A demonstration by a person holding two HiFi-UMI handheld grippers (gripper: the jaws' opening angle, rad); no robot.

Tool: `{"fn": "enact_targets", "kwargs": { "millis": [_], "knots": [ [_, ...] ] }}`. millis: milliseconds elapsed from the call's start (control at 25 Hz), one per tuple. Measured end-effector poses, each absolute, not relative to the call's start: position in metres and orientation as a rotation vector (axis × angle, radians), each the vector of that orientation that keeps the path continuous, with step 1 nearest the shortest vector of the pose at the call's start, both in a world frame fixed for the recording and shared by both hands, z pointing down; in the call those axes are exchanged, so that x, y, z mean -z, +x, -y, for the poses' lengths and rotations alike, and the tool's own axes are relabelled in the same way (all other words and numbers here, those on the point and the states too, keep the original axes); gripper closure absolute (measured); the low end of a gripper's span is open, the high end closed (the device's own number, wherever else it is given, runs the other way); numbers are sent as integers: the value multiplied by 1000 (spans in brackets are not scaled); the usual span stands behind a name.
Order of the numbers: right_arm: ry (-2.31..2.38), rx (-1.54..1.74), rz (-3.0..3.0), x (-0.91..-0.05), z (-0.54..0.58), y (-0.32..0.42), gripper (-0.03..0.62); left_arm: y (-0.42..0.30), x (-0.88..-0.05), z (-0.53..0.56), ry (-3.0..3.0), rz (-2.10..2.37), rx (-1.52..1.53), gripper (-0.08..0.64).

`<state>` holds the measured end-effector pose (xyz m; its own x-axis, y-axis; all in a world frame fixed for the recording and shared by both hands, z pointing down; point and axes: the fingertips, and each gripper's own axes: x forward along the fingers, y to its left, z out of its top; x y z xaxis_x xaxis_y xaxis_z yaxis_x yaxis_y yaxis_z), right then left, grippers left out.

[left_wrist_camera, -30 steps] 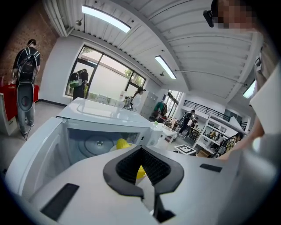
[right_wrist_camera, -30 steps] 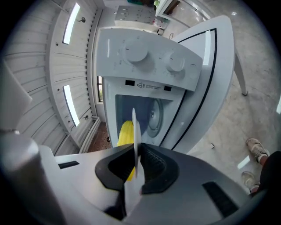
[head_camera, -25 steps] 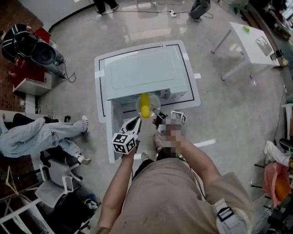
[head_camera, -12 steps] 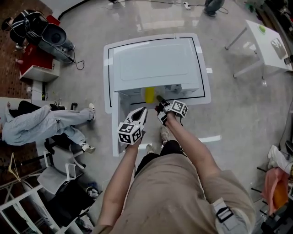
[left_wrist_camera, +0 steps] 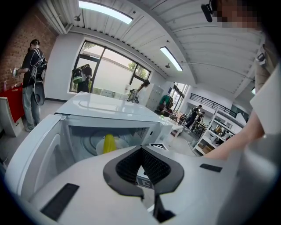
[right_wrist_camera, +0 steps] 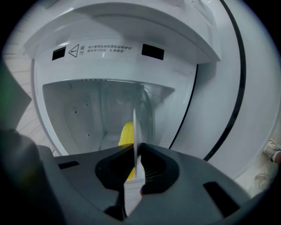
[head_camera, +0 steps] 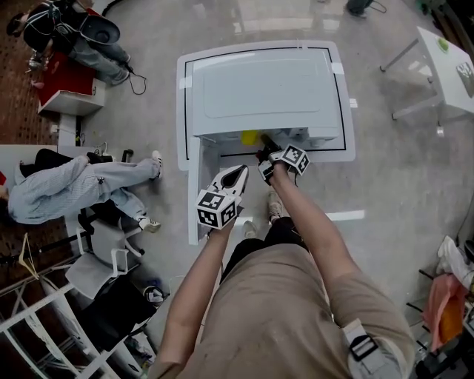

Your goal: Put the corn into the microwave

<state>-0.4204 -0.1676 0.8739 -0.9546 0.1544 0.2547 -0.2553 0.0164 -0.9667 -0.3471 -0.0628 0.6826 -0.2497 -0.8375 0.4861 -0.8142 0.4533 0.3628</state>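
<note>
- sliding the plate (right_wrist_camera: 135,127) with corn (right_wrist_camera: 126,133) from outside into the microwave (head_camera: 266,81); right gripper (head_camera: 264,146) jaws clamp its rim.
- left gripper (head_camera: 238,173) jaws closed, empty; only release remains.

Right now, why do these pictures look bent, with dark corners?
Left gripper view: a fisheye lens curves the ceiling, the corners go black, and the ceiling lights blow out. Right gripper view: same black ring, and the microwave frame bows. Head view: the floor shows glare.
</note>
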Motion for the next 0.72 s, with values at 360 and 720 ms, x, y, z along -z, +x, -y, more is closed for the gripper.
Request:
{"fn": "enact_targets", "kwargs": {
  "millis": [360, 720],
  "knots": [
    [128, -1964, 1968, -885, 172, -427, 515, -339, -681, 55, 1374, 2071, 50, 557],
    [-35, -1565, 2187, -880, 156, -402, 416, -330, -682, 46, 1362, 2065, 54, 557]
  ]
}}
